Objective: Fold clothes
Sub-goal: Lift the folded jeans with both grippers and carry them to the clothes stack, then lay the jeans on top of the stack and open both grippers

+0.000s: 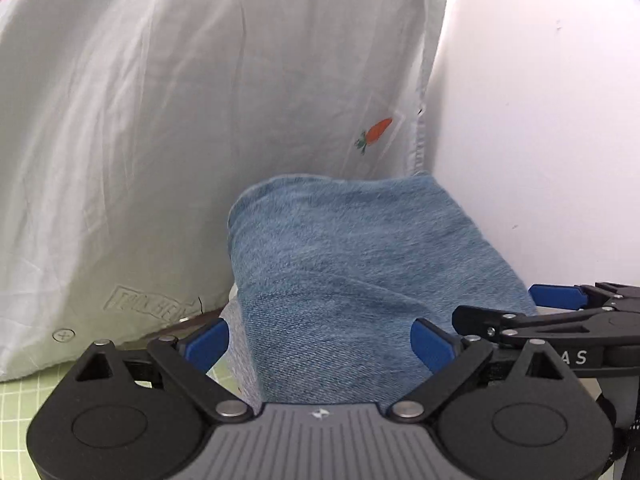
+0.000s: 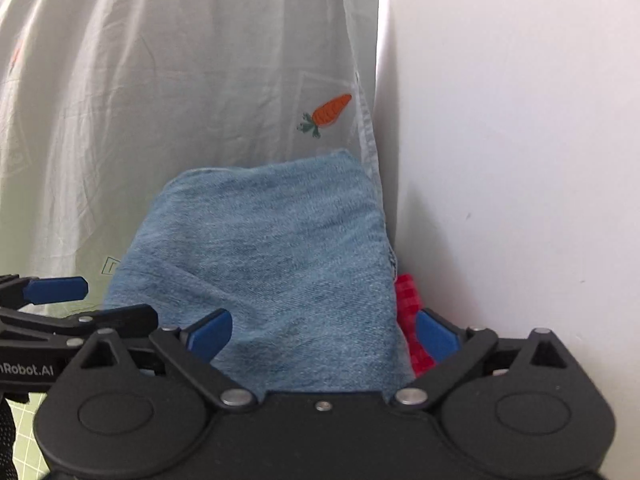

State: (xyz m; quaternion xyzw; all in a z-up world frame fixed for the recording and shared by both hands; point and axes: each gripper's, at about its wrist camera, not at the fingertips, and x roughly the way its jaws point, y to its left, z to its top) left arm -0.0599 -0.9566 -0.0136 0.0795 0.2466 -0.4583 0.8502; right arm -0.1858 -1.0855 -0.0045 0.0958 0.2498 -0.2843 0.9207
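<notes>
Left gripper (image 1: 320, 344): fingers spread wide, nothing pinched; folded denim lay between the blue pads (image 1: 206, 344) without pressure from them.
Right gripper (image 2: 322, 338): fingers likewise spread wide, empty, pads either side of the same cloth.
Folded denim (image 1: 352, 272): lay directly ahead of both grippers, long axis running away from the cameras toward the white sheet (image 1: 160, 120) printed with a carrot (image 1: 378, 130); far end was against the sheet.
Left view only: green gridded mat (image 1: 20, 404) at lower left; right gripper seen at right edge.
Right view only: red checked cloth (image 2: 410, 312) just beside the denim's right edge, by the white wall (image 2: 520, 140).
</notes>
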